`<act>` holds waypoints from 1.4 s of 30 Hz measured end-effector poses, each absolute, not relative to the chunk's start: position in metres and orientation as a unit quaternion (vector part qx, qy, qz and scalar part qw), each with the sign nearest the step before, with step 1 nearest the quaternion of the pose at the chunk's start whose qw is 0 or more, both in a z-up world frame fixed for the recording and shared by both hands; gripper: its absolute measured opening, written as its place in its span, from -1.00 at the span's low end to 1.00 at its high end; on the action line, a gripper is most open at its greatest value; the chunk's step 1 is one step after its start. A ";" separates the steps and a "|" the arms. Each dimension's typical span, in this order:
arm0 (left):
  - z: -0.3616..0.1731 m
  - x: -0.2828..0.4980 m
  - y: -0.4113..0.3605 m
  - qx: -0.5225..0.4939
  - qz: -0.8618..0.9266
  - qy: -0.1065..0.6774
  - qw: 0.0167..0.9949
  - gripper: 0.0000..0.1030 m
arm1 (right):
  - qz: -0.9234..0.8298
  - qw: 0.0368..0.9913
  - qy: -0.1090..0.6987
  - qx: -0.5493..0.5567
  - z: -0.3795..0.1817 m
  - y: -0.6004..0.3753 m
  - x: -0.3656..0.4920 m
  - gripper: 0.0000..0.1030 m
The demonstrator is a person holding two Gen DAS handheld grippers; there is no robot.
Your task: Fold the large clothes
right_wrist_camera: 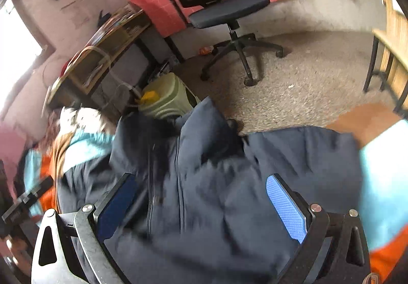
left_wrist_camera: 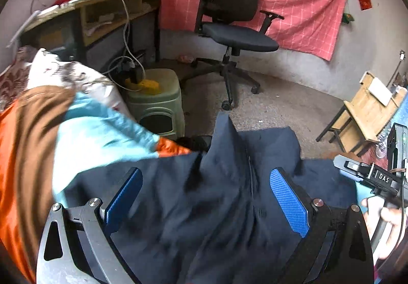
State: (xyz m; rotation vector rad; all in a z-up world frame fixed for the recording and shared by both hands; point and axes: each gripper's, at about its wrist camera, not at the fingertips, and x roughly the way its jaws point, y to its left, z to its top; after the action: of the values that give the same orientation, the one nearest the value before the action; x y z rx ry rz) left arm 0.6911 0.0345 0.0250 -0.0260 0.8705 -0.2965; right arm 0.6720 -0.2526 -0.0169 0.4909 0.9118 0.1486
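Navy jacket [left_wrist_camera: 224,207] spread over striped orange-brown-turquoise bedcover [left_wrist_camera: 38,144], far edge hanging toward floor. Left gripper [left_wrist_camera: 206,197] and right gripper [right_wrist_camera: 201,207] both released, jaws wide above fabric. Risks: pinching bedcover along with jacket; garment sliding off edge; zipper ridge skewing fold.

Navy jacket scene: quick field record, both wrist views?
garment: navy jacket, zipper up, lying on a bedspread
left gripper: open, over jacket, nothing held
right gripper: open, over jacket, nothing held
fold state: rumpled, not yet folded
background: office chair, green stool
image quality: motion blur
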 end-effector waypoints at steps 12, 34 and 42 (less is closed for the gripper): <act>-0.038 0.775 0.005 -0.027 -0.089 0.461 0.882 -0.08 | 0.077 0.823 0.463 0.320 -0.077 -0.255 0.786 0.93; 0.061 0.595 0.051 -0.013 -0.251 0.295 0.922 -0.89 | 0.140 0.912 0.338 0.185 0.045 -0.250 0.636 -0.71; 0.038 0.512 0.062 -0.004 -0.285 0.298 0.911 -0.91 | 0.156 0.945 0.287 0.017 0.054 -0.207 0.503 -0.74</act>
State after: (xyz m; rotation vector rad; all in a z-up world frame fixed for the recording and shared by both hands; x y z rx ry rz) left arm 0.5123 0.0616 0.0379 -0.0089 0.6140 -0.5872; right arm 0.5030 -0.2073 0.0544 0.0341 0.5840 0.3185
